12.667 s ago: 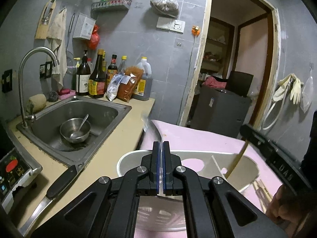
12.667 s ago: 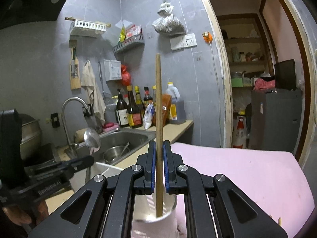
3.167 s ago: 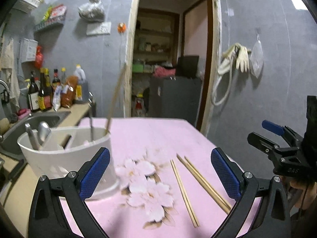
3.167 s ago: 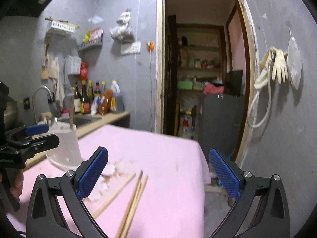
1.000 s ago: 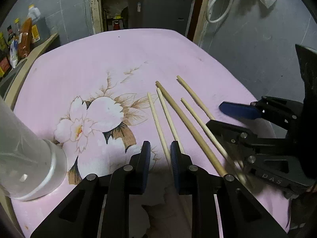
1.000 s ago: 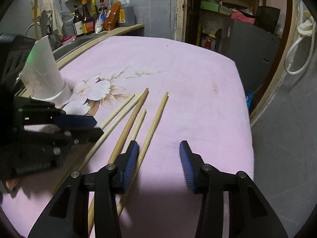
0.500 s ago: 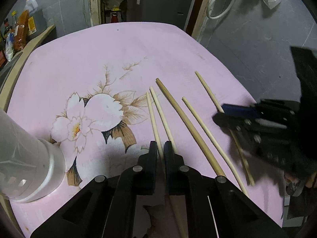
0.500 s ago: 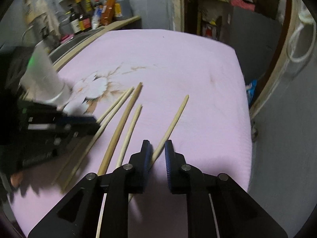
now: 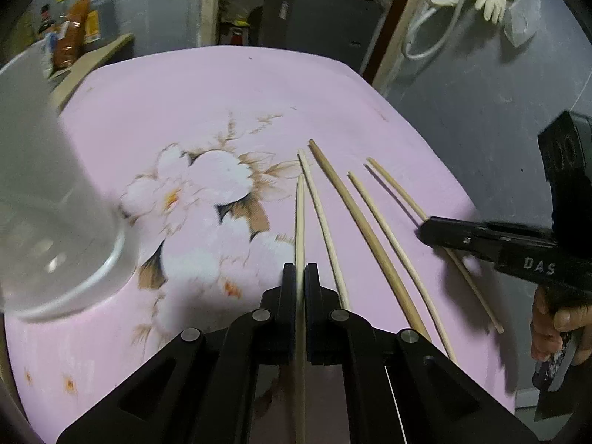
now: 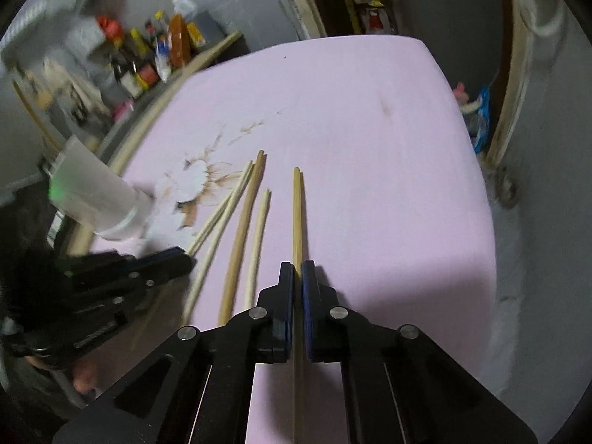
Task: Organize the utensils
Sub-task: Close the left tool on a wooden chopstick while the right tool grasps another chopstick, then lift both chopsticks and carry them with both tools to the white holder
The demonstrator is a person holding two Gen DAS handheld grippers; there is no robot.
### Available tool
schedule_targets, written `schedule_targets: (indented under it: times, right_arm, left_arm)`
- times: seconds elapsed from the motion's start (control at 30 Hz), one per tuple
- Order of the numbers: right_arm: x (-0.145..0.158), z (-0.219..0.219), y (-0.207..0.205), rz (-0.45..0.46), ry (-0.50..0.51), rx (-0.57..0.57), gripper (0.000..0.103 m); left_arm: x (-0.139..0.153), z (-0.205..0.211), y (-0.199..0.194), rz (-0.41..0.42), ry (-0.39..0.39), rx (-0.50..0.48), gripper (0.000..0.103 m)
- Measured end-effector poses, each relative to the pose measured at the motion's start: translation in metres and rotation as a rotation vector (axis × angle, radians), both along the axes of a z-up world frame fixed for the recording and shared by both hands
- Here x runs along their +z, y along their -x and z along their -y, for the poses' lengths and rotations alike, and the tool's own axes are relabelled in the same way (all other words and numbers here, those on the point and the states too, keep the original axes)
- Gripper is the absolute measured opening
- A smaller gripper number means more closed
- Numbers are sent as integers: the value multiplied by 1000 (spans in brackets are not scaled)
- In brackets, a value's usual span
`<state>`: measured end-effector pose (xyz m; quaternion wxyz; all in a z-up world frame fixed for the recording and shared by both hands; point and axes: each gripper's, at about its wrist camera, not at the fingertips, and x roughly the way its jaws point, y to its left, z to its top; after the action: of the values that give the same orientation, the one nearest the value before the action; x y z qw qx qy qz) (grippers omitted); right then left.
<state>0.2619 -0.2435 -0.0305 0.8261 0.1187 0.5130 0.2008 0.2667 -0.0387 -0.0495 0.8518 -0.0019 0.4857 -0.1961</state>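
Both grippers are down over the pink flowered cloth (image 9: 229,88) that covers the table, each one pinching a single chopstick. The left gripper (image 9: 300,273) has its fingers pressed together on a pale chopstick (image 9: 299,218), which runs straight out from between the pads toward the middle of the table, its far tip just short of the printed blossom's brown leaves. Just to the right of it three more chopsticks lie loose on the cloth: a thin pale one (image 9: 322,218), a thicker tan one (image 9: 355,211) and another thin pale one (image 9: 384,225), all fanning away toward the table's far edge. The right gripper (image 10: 298,272) is likewise clamped, blue pads tight on the outermost chopstick (image 10: 296,214), the one nearest the table's right edge; from the left wrist view its black finger tips sit right on that stick, and a hand (image 9: 558,329) grips the handle below. The white utensil holder (image 9: 48,199) stands near the left edge of the table, well apart from the chopsticks, blurred and close to the left camera. Beyond the table's far left corner a wooden counter carries a row of sauce bottles (image 10: 162,48), too smeared to read.
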Motion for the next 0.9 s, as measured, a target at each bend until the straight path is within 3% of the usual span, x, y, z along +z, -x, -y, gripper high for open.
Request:
schedule_targets:
  times: [0.1, 0.2, 0.33, 0.5, 0.77, 0.9]
  right_arm:
    - [3, 9, 15, 16, -82, -33, 3]
    - [13, 7, 34, 107, -98, -41, 3]
    - [34, -7, 57, 278, -117, -45, 3]
    - [65, -29, 85, 555, -93, -46, 3]
    - [111, -66, 96, 873, -158, -44, 3]
    - [132, -95, 100, 1035, -183, -22, 3]
  left_arm:
    - [7, -5, 12, 20, 30, 21, 2]
    - [20, -10, 25, 89, 63, 33, 2]
    - [43, -15, 47, 245, 90, 31, 2]
    - [74, -20, 70, 425, 143, 52, 2]
    - [128, -58, 84, 681, 257, 134, 2]
    - [156, -86, 87, 786, 275, 166, 2]
